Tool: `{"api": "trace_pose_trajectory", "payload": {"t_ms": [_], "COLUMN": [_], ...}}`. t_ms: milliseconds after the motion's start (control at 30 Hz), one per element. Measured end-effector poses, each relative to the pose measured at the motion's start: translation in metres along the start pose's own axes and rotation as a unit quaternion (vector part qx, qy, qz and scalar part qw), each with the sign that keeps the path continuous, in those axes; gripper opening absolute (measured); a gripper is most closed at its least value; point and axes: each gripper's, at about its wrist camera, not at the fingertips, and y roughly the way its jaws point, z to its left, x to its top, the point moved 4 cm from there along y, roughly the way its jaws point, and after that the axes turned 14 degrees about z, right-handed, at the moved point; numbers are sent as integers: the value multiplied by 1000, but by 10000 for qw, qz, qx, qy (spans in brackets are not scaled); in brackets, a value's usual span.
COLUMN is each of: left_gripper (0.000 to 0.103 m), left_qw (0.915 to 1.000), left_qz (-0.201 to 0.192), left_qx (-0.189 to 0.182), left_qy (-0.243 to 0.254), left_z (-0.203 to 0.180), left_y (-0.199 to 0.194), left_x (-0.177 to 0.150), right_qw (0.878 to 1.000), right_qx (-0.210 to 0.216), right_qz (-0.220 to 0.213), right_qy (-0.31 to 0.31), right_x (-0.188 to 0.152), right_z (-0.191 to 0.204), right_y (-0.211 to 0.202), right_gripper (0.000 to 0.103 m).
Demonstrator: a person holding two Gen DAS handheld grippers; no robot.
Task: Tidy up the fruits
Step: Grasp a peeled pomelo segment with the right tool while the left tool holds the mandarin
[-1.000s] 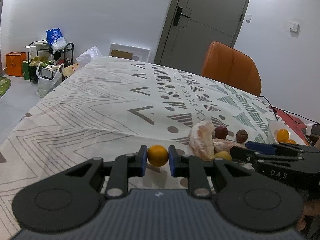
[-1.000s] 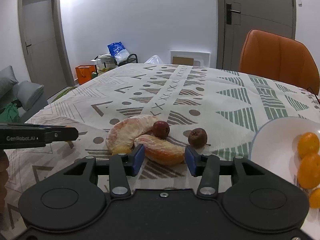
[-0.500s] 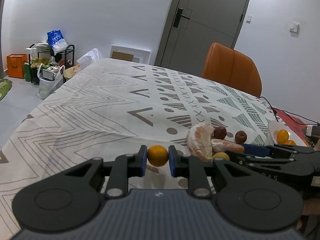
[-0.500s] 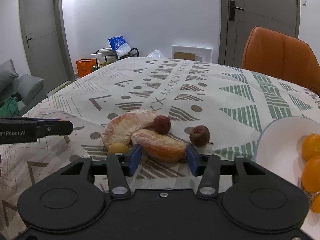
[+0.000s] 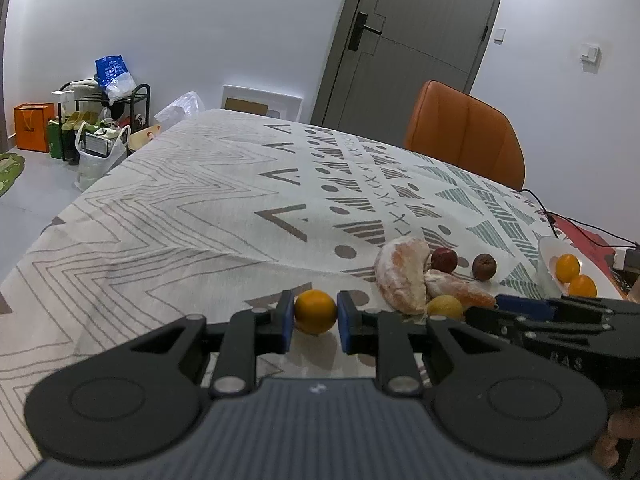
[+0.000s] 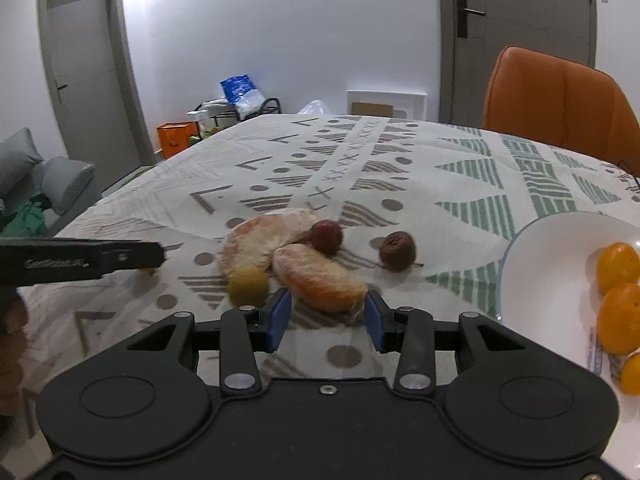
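Note:
My left gripper is shut on a small orange, low over the patterned tablecloth. My right gripper is open, its jaws on either side of the near end of a peeled pomelo segment. A larger pomelo segment, a yellow fruit, a red fruit and a brown fruit lie close by. A white plate at the right holds several oranges. The left gripper shows side-on in the right wrist view.
An orange chair stands behind the table's far right. A black cable and a red item lie at the right edge. A shoe rack with bags stands on the floor at the left.
My right gripper has moved forward, so the near pomelo segment now sits between its open jaws. My left gripper still holds the orange, almost unmoved.

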Motion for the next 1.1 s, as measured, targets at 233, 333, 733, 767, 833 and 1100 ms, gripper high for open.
{"api": "trace_pose_trajectory", "payload": {"t_ms": [233, 333, 733, 767, 833, 1100], "left_gripper": [21, 21, 21, 21, 21, 21], "left_qw": [10000, 10000, 9999, 9999, 9998, 9992], "left_qz": [34, 37, -94, -109, -151, -237], "left_qx": [23, 16, 18, 14, -2, -61], "left_qy": [-42, -38, 114, 121, 136, 304], "left_z": [3, 2, -14, -16, -21, -43], "left_y": [2, 3, -7, -8, -10, -15], "left_x": [0, 0, 3, 4, 5, 5], "right_qw": [10000, 10000, 9995, 9994, 9992, 9979], "right_qx": [13, -4, 136, 132, 144, 196], "right_qz": [-24, -6, -266, -295, -343, -548], "right_qy": [-88, -68, 106, 122, 151, 276], "right_x": [3, 3, 0, -1, -2, -10], "right_z": [3, 2, -6, -7, -10, -21], "right_y": [6, 5, -20, -23, -28, -47], "right_gripper": [47, 39, 29, 28, 28, 24]}}
